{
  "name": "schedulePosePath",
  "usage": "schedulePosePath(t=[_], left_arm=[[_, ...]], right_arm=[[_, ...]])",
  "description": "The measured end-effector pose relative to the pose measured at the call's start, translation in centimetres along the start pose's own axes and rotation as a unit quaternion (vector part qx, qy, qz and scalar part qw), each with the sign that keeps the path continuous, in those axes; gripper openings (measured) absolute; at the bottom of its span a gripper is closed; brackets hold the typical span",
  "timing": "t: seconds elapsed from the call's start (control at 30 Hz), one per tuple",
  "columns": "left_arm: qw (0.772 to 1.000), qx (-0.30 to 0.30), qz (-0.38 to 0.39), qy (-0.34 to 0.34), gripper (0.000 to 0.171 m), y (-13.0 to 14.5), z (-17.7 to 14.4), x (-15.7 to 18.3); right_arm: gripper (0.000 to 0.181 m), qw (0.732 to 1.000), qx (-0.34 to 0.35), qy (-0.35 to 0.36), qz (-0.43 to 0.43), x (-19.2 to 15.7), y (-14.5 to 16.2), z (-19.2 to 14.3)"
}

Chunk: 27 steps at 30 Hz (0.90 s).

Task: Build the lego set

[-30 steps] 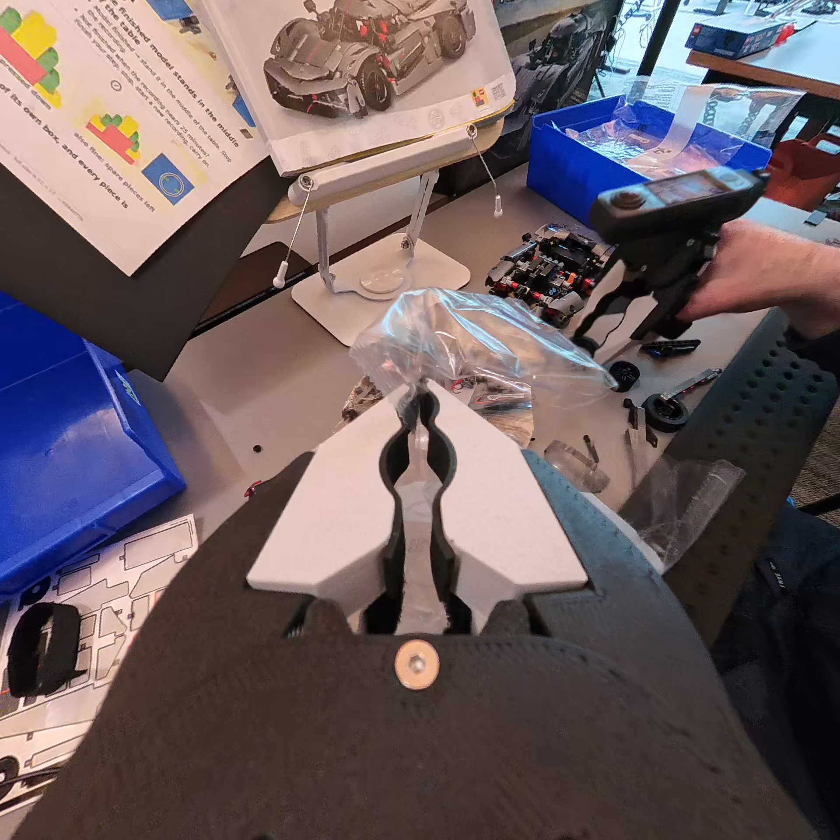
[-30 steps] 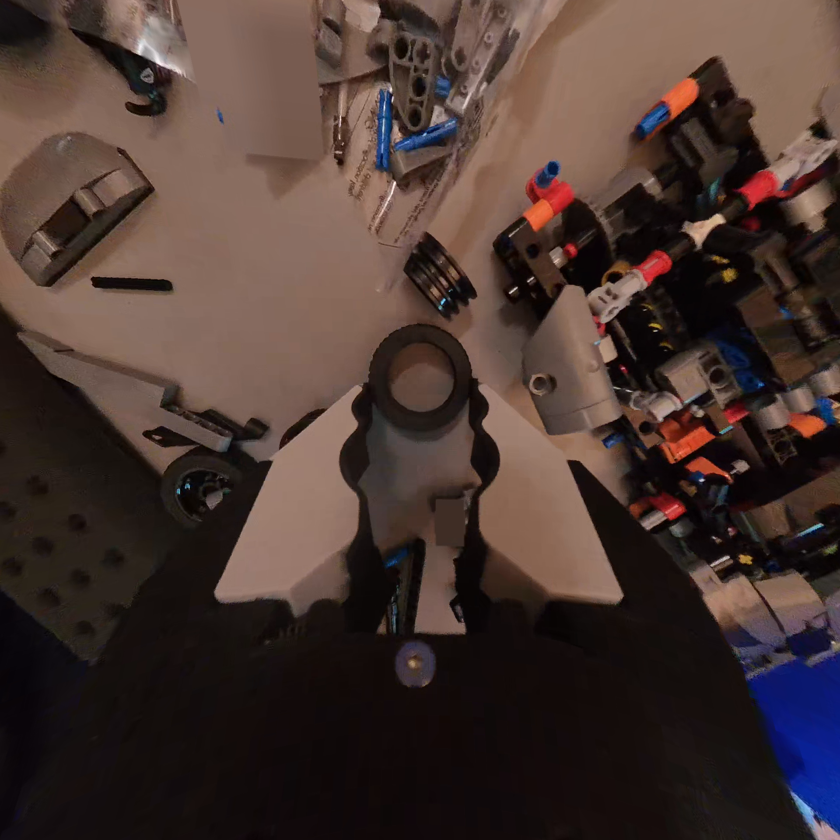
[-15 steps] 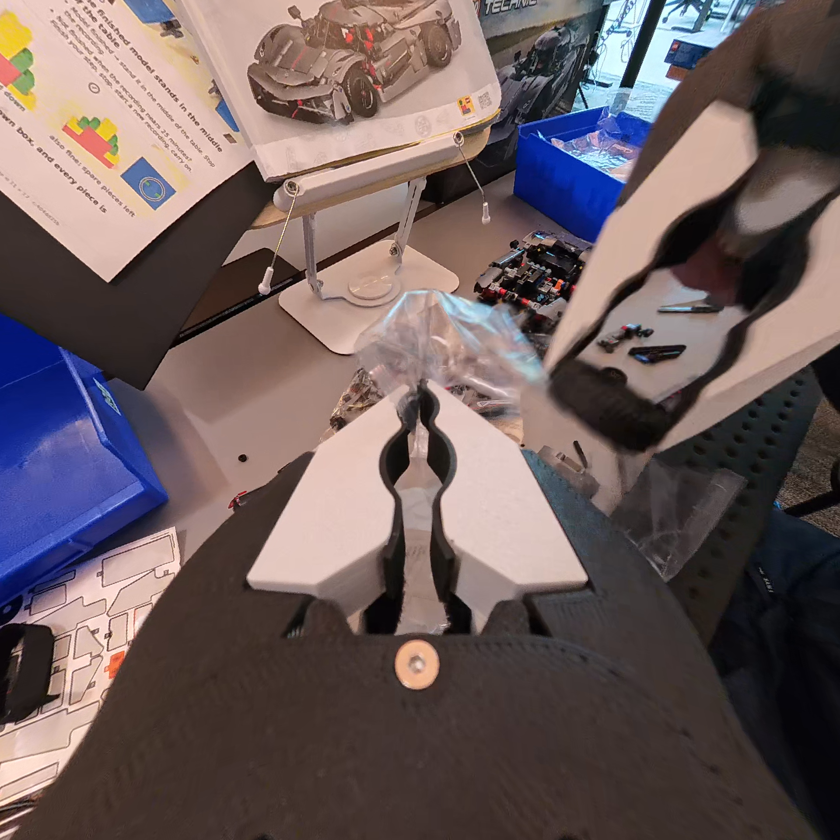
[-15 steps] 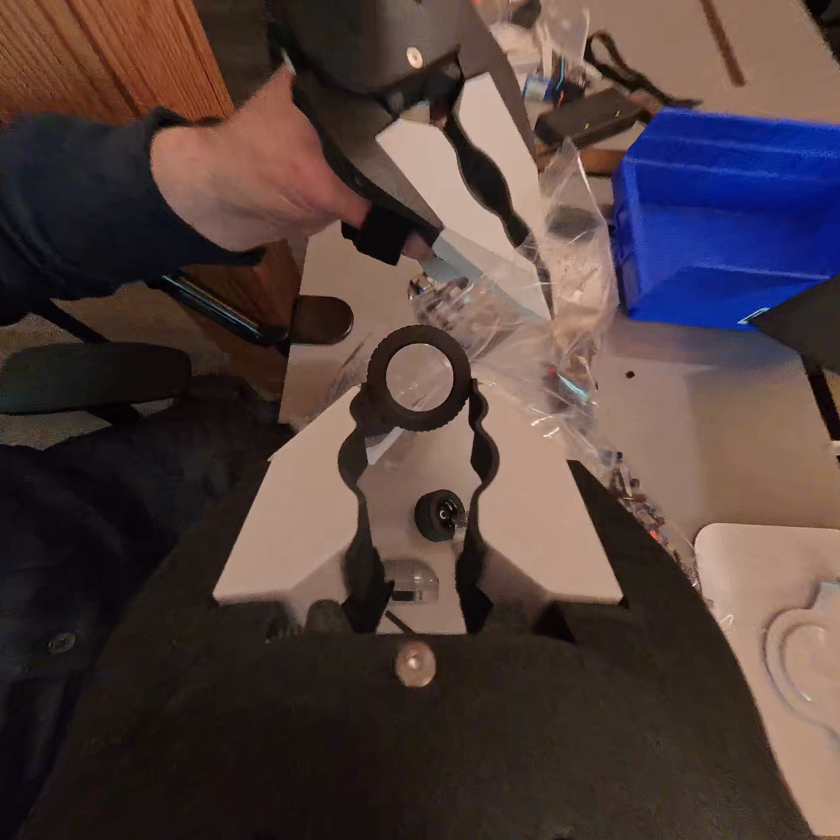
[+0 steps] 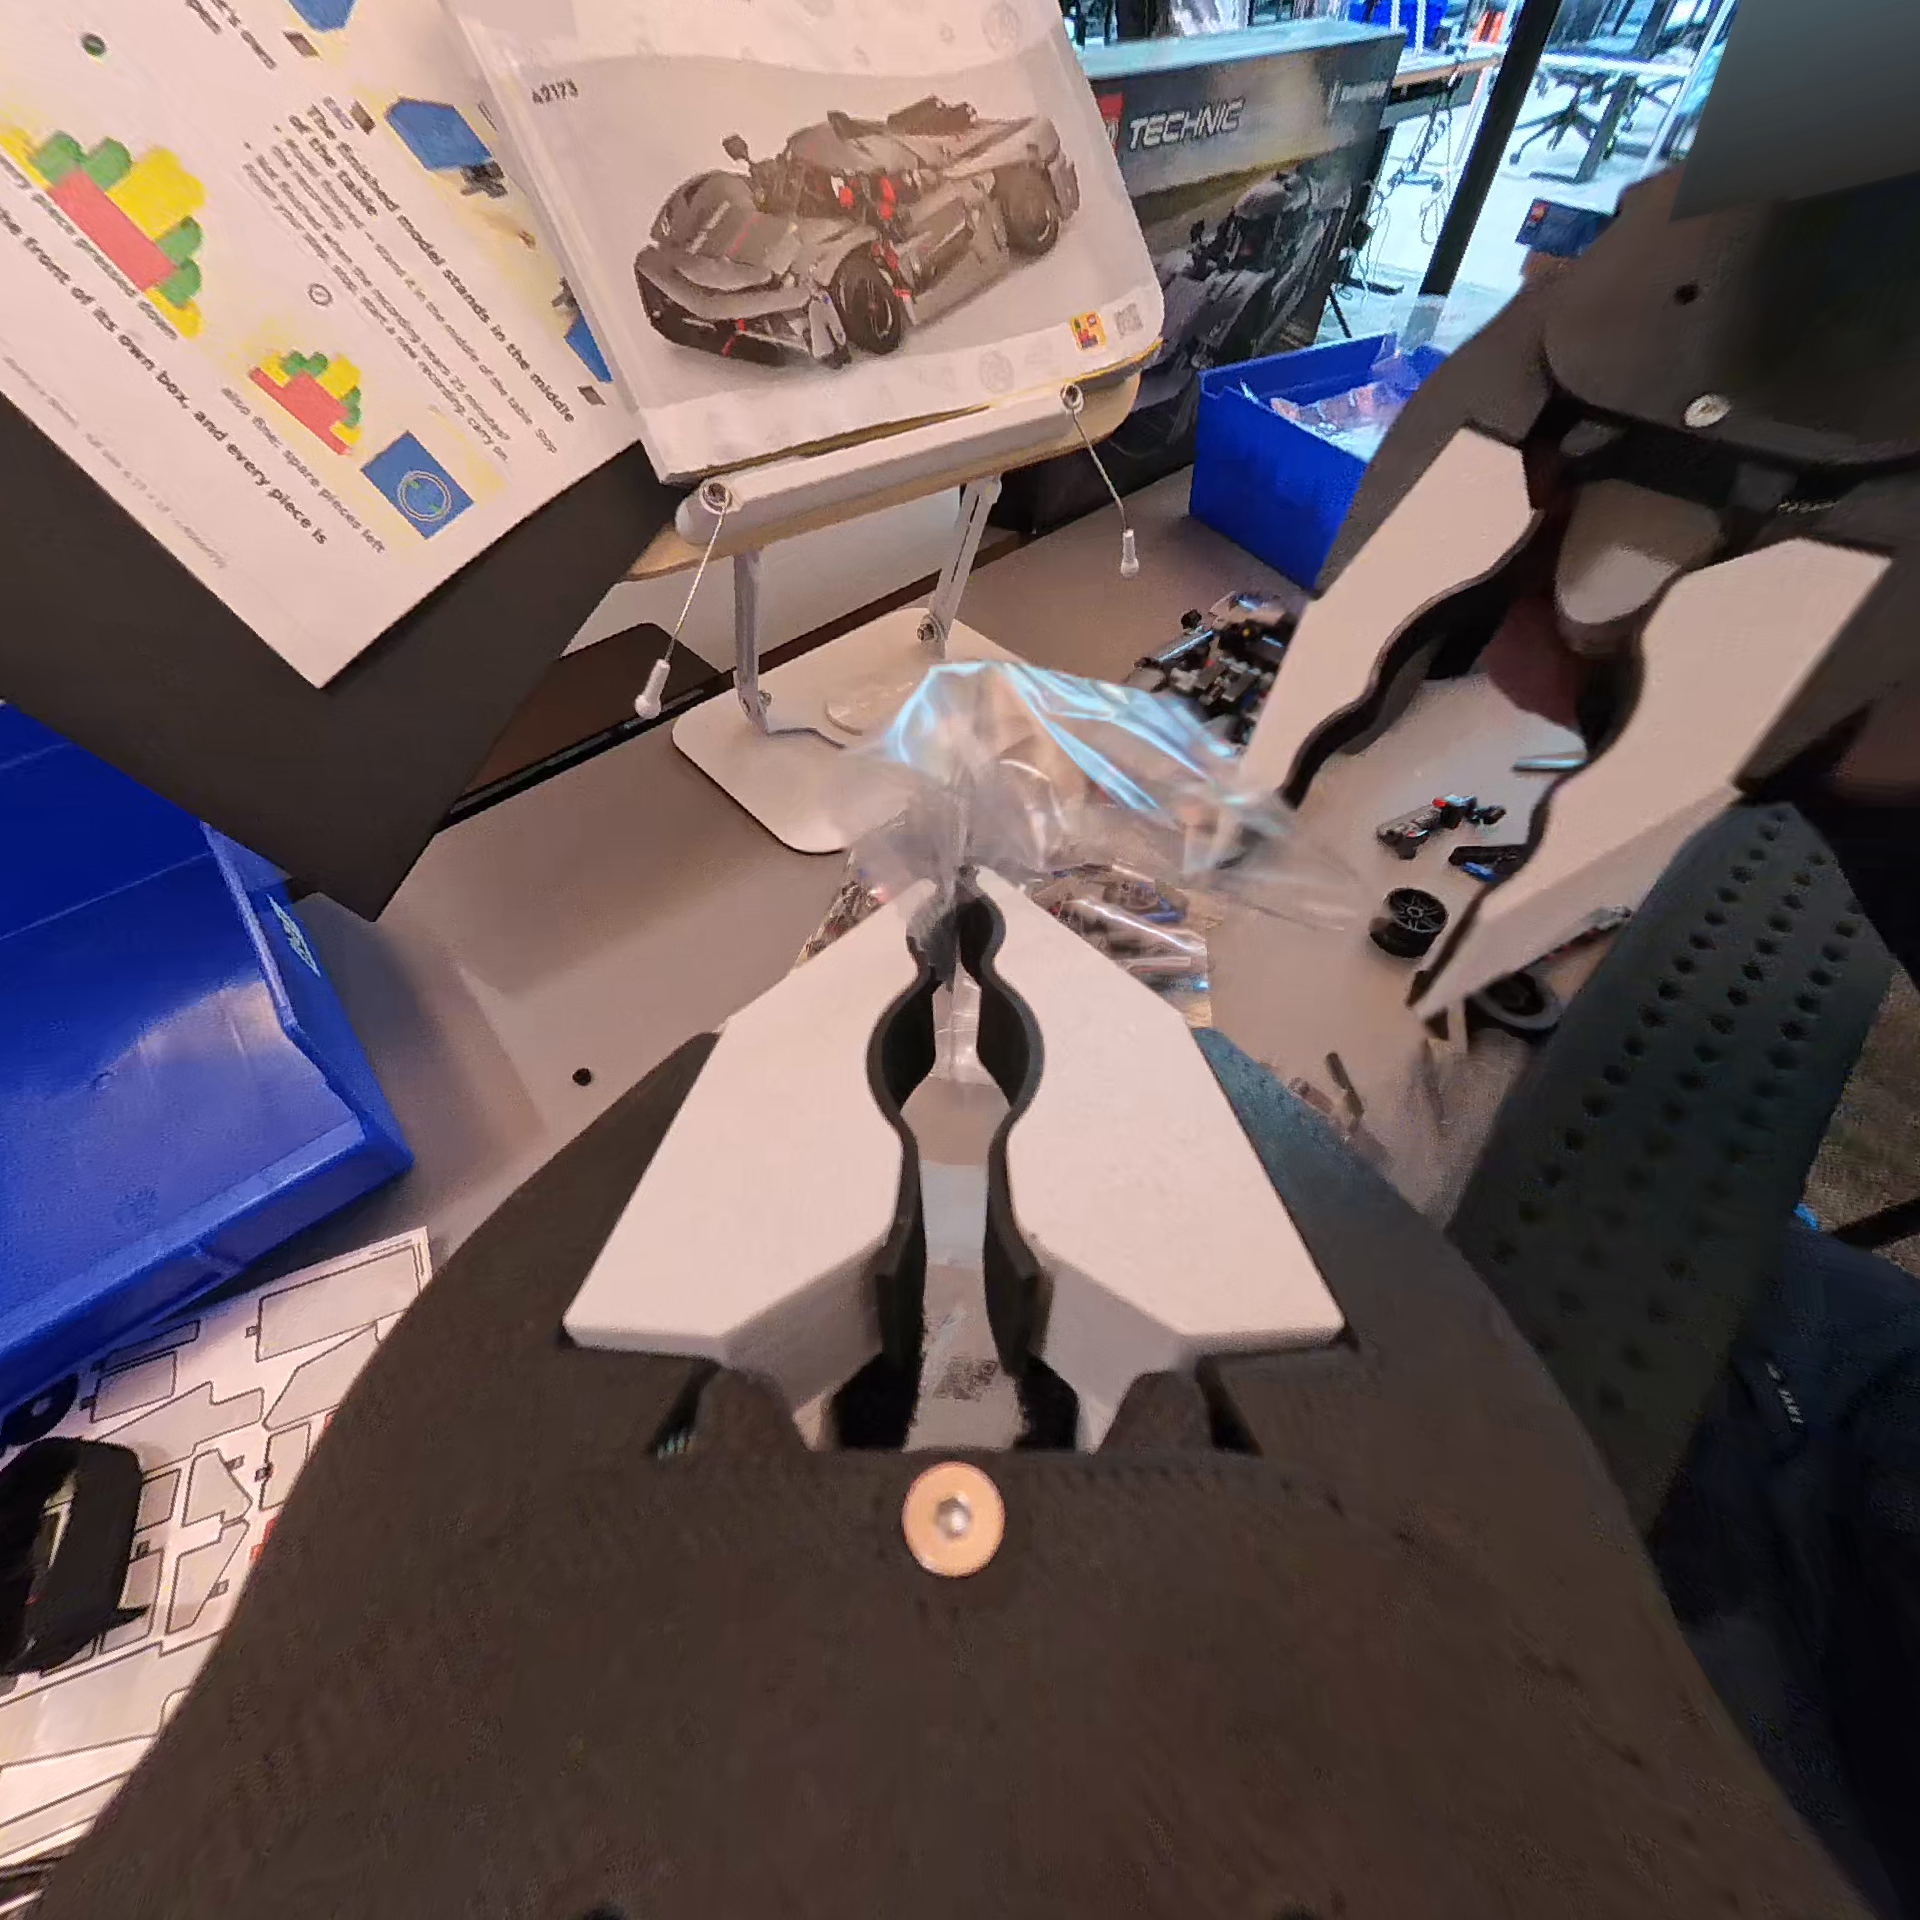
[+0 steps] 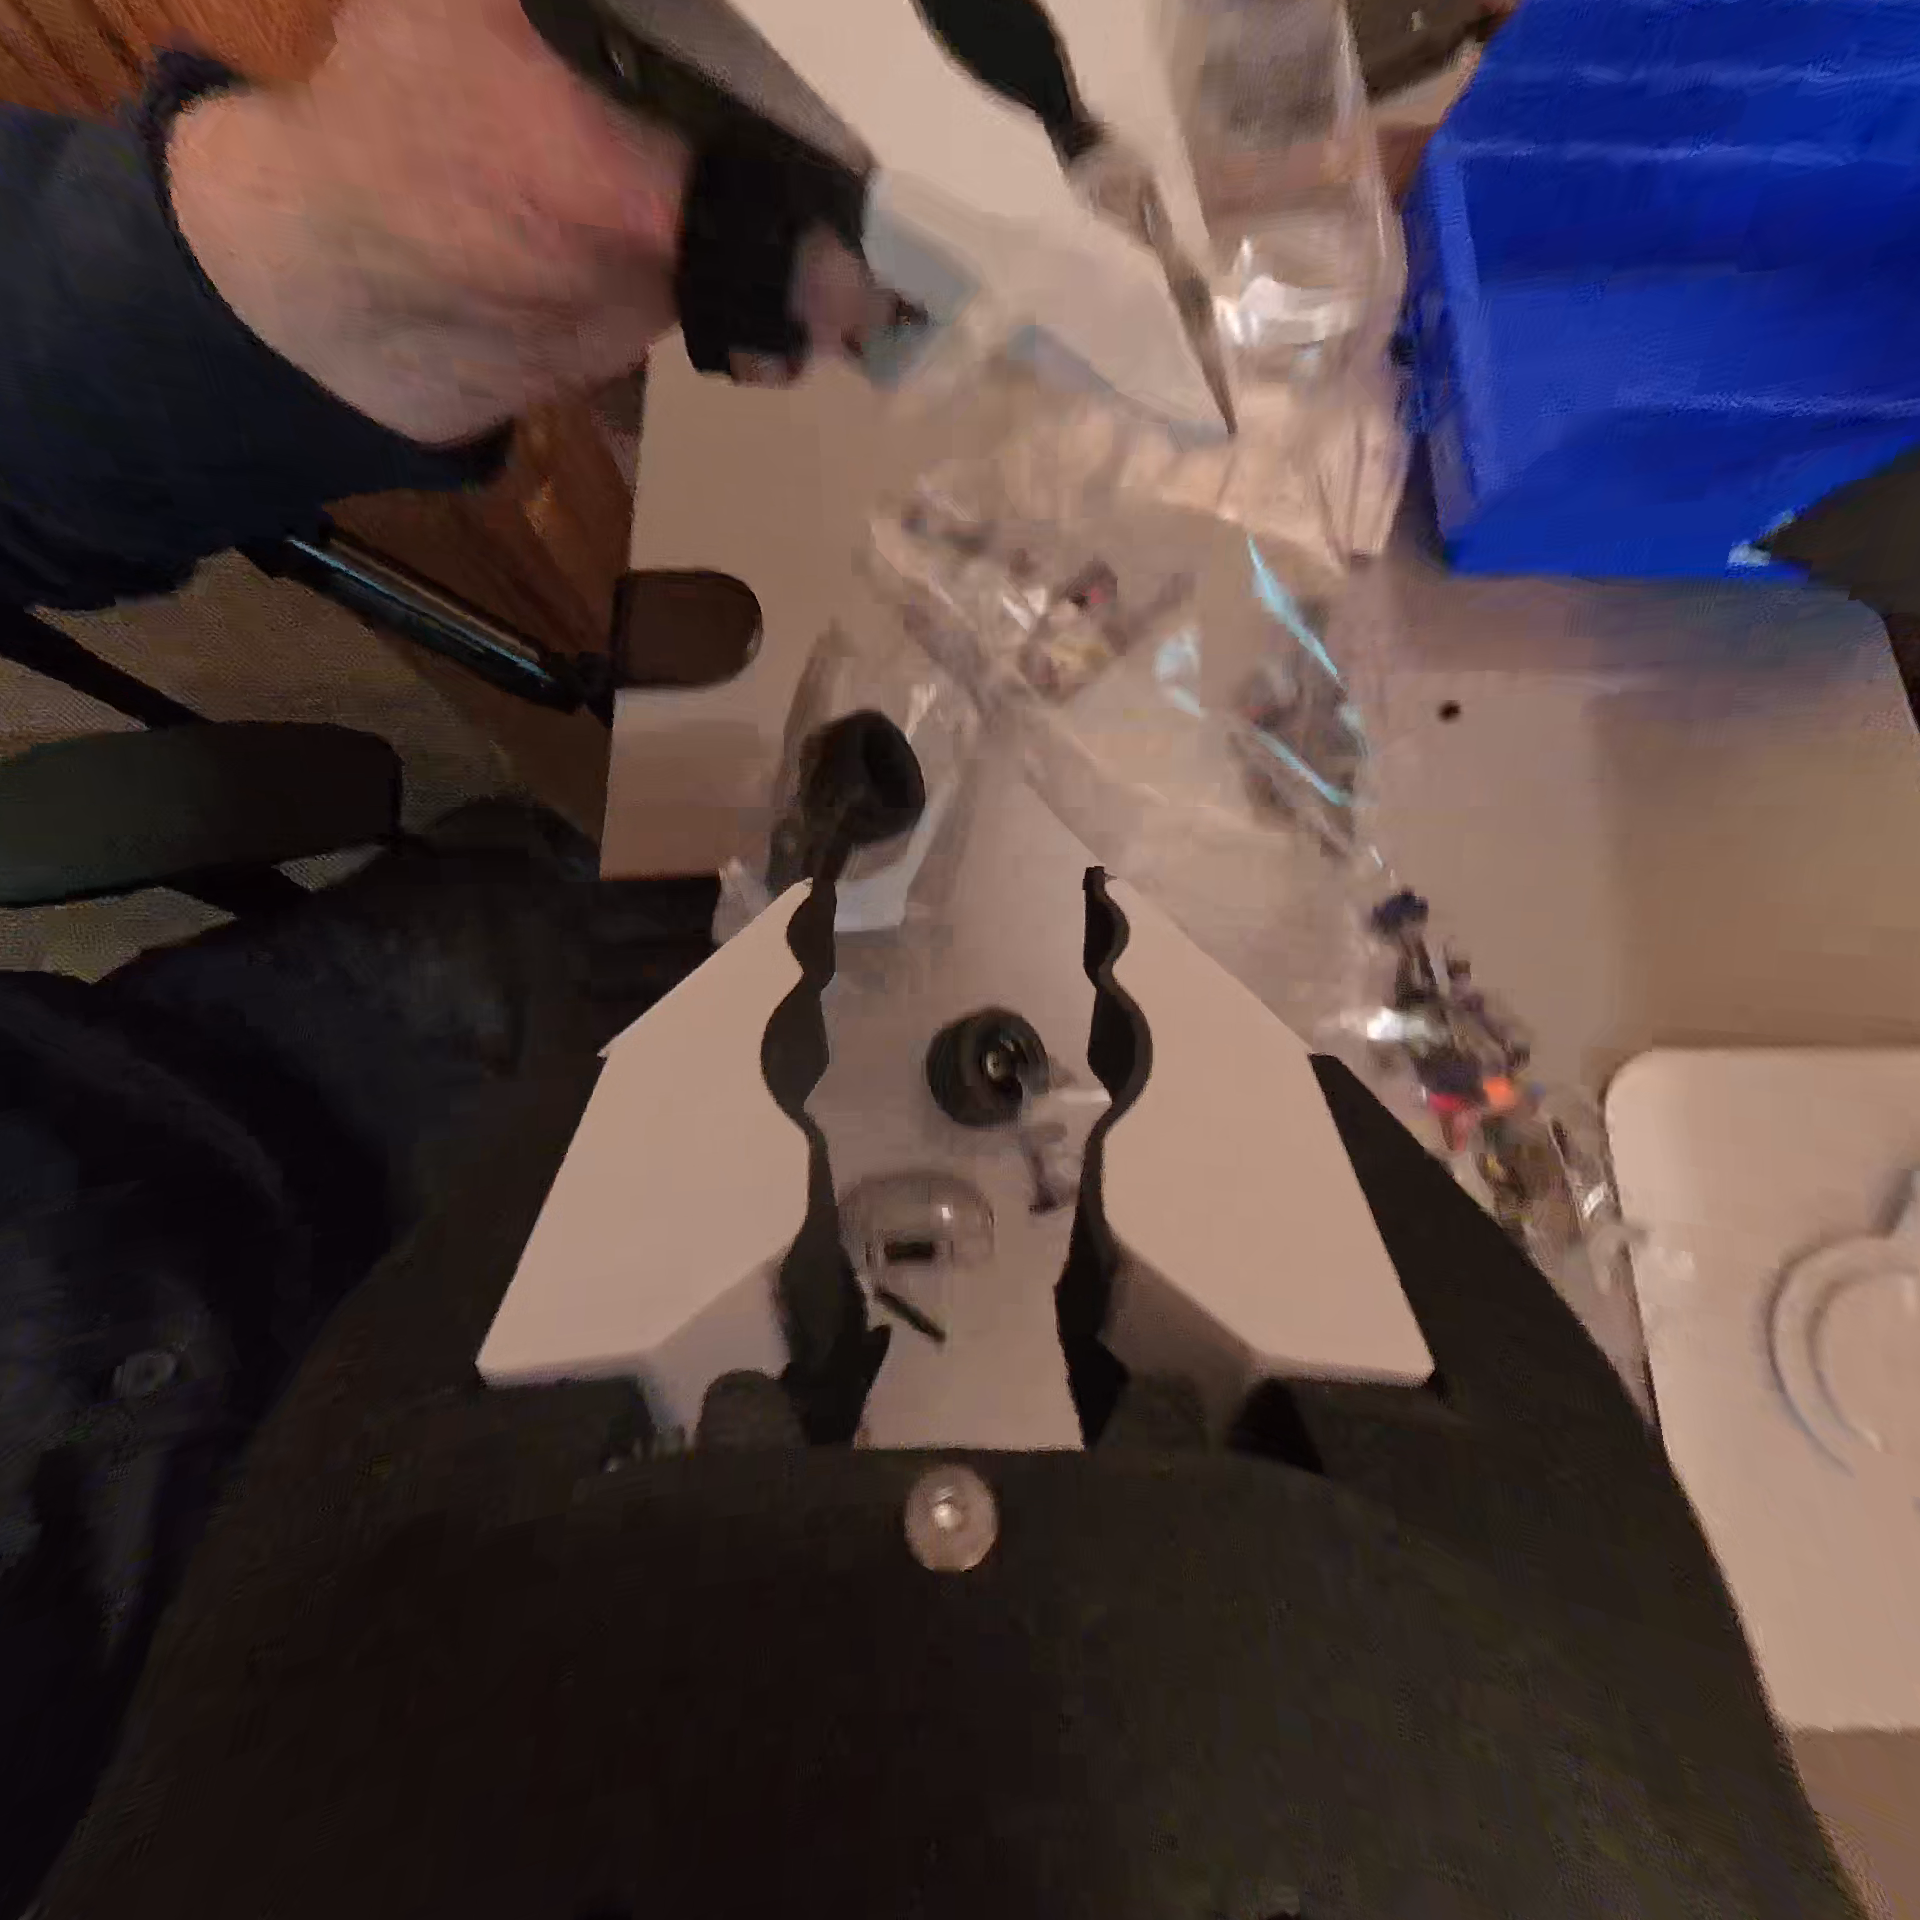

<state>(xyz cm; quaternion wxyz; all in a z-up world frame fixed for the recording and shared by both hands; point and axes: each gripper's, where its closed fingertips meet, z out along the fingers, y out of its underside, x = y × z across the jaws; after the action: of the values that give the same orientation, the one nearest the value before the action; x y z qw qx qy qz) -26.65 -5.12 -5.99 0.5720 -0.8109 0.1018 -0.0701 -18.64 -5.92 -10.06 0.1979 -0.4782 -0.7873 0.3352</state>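
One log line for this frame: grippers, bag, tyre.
left gripper: shut on plastic bag | right gripper: open, empty | tyre: loose off its left fingertip, blurred

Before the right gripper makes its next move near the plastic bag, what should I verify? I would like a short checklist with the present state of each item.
1. Left gripper shut on the plastic bag: ok, the bag's neck is pinched at its tips.
2. Right gripper open: ok, jaws wide apart.
3. Black tyre free of the right gripper: cannot tell; it sits by one fingertip and is blurred.
4. Small wheel out of the way: ok, it lies on the table, apart from the bag.
5. Bag closed, pieces inside: cannot tell, too blurred.
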Motion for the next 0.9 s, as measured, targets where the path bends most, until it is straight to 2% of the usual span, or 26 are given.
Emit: schedulePosePath(t=[0.1,0.2,0.3,0.53,0.63,0.7,0.73,0.8,0.9], left_arm=[[1.0,0.011,-0.002,-0.003,0.0,-0.4,-0.3,-0.2],[1.0,0.009,-0.003,0.005,0.0,-0.3,0.1,0.0],[1.0,0.002,-0.002,0.005,0.0,0.1,0.5,0.2],[0.999,-0.024,-0.009,0.02,0.0,1.7,1.8,0.4],[0.999,-0.027,-0.011,0.023,0.0,1.8,2.1,0.5],[0.999,-0.027,-0.012,0.025,0.0,1.8,2.2,0.6],[0.999,-0.027,-0.011,0.024,0.0,1.9,2.2,0.6],[0.999,-0.026,-0.012,0.022,0.0,1.8,2.1,0.6],[0.999,-0.022,-0.011,0.022,0.0,1.6,2.0,0.7]], right_arm=[[0.053,0.997,-0.067,0.005,0.046,1.3,5.8,-0.1],[0.053,0.993,-0.094,-0.012,0.073,1.2,9.4,2.1],[0.051,0.985,-0.16,0.011,0.071,1.4,13.4,3.2],[0.052,0.956,-0.222,0.084,0.171,2.6,22.3,-2.4],[0.053,0.945,-0.255,0.078,0.189,1.8,25.5,-2.6],[0.048,0.945,-0.255,0.076,0.191,1.9,26.4,-1.9],[0.031,0.947,-0.249,0.089,0.185,2.3,26.4,-2.0],[0.03,0.949,-0.235,0.092,0.187,2.5,25.7,-2.3],[0.03,0.975,-0.135,0.061,0.164,1.8,19.9,-2.9]])
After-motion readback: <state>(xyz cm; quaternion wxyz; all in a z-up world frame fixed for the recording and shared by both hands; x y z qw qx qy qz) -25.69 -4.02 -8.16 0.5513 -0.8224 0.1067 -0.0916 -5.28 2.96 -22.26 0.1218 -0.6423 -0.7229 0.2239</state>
